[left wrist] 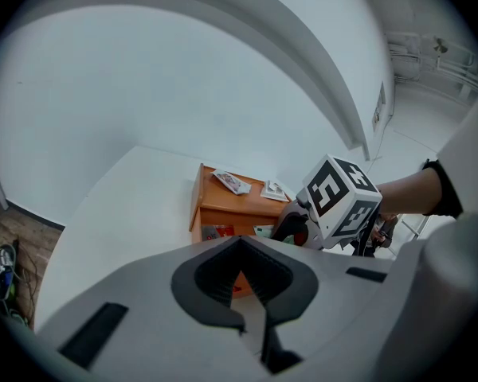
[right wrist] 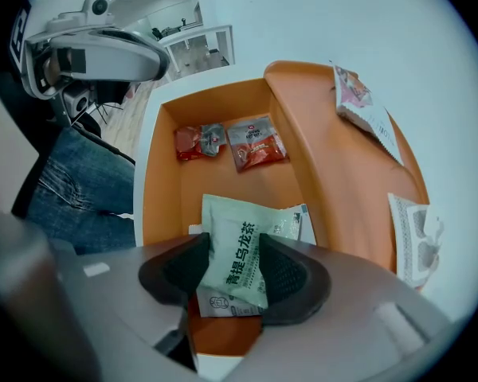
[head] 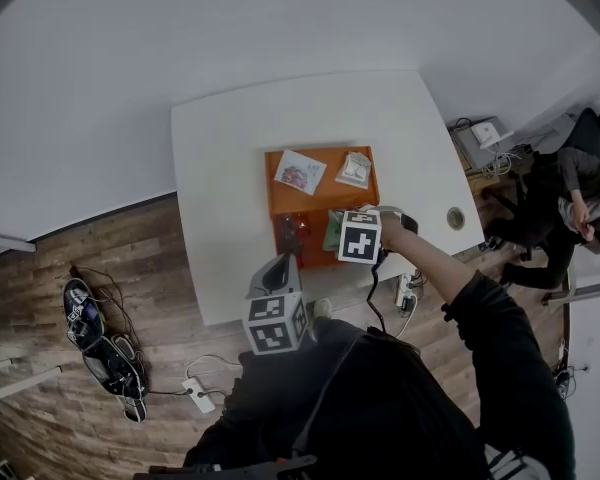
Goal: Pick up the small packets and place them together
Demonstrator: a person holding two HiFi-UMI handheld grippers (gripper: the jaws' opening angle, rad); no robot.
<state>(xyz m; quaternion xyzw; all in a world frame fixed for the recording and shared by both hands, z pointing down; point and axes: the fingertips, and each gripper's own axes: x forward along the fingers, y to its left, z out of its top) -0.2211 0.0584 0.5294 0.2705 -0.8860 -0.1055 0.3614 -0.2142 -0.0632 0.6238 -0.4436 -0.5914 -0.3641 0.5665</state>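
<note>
An orange box (head: 325,196) stands on the white table (head: 230,188). It has a raised shelf and a lower tray (right wrist: 223,110). My right gripper (right wrist: 237,253) is down in the tray, shut on a pale green tea packet (right wrist: 240,241); a clear packet (right wrist: 300,223) lies under it. Two red packets (right wrist: 197,142) (right wrist: 256,142) lie further along the tray. On the shelf rest a colourful packet (right wrist: 352,94) and a white patterned packet (right wrist: 413,228). My left gripper (left wrist: 239,241) hovers shut and empty over the table's near edge, short of the box (left wrist: 223,207).
The table's near edge runs just under my left gripper (head: 277,266). A round cable hole (head: 455,218) sits near the table's right edge. A seated person (head: 570,193) is at the far right. A power strip (head: 197,395) and shoes (head: 100,348) lie on the wooden floor.
</note>
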